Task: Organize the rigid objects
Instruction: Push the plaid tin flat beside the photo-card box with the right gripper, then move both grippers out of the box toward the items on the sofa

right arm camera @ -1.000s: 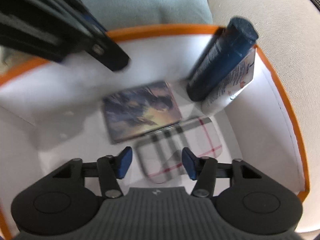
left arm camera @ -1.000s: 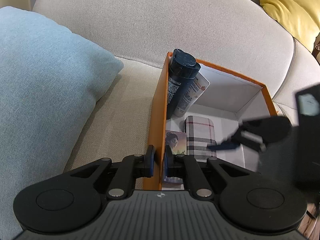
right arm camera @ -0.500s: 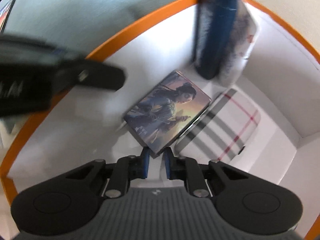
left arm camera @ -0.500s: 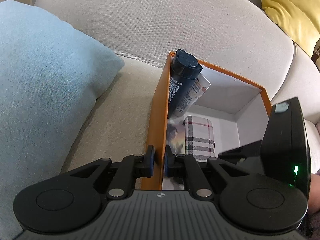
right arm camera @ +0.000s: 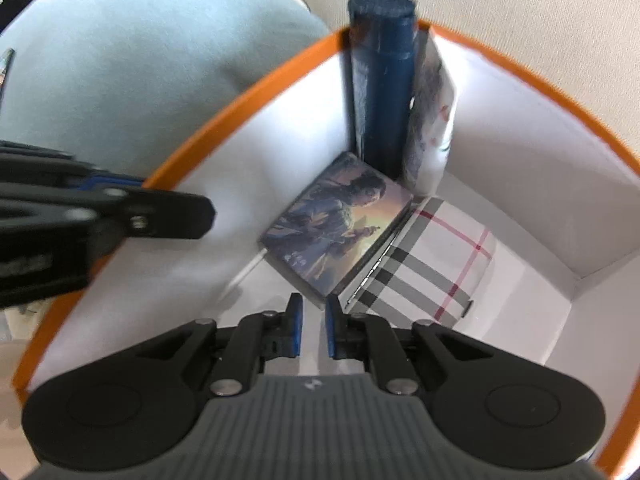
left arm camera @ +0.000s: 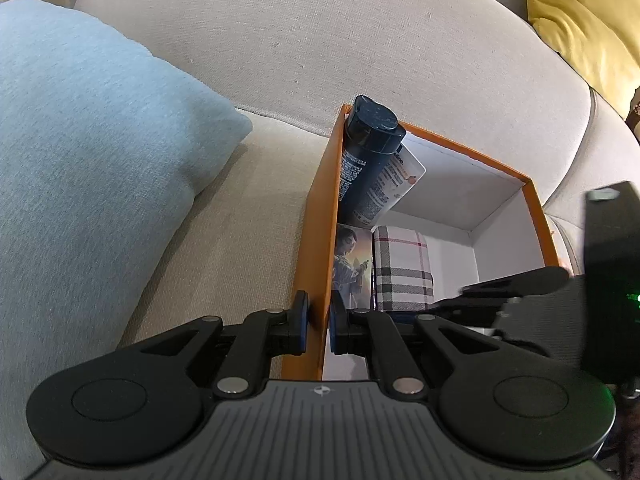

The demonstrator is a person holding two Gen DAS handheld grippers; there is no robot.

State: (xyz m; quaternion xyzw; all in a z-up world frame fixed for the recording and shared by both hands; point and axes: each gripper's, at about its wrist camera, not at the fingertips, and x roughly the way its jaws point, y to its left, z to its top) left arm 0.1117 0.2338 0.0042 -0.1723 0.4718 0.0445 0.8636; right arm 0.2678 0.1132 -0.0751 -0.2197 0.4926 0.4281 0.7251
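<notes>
illustrated box [right arm camera: 336, 228] lies flat on floor of orange box [right arm camera: 240, 104], far-left corner touching base of dark blue bottle [right arm camera: 382, 92]; plaid case [right arm camera: 428, 264] just right of it. white tube [right arm camera: 434, 120] leans behind bottle in far corner. right claw [right arm camera: 313, 330] narrow, pads pinching near corner of illustrated box. left claw [left arm camera: 319, 326] clamped on orange box's left wall [left arm camera: 320, 240]. orange box sits on beige sofa [left arm camera: 360, 40]; blue cushion [left arm camera: 88, 152] left, yellow cushion [left arm camera: 588, 20] far right.
</notes>
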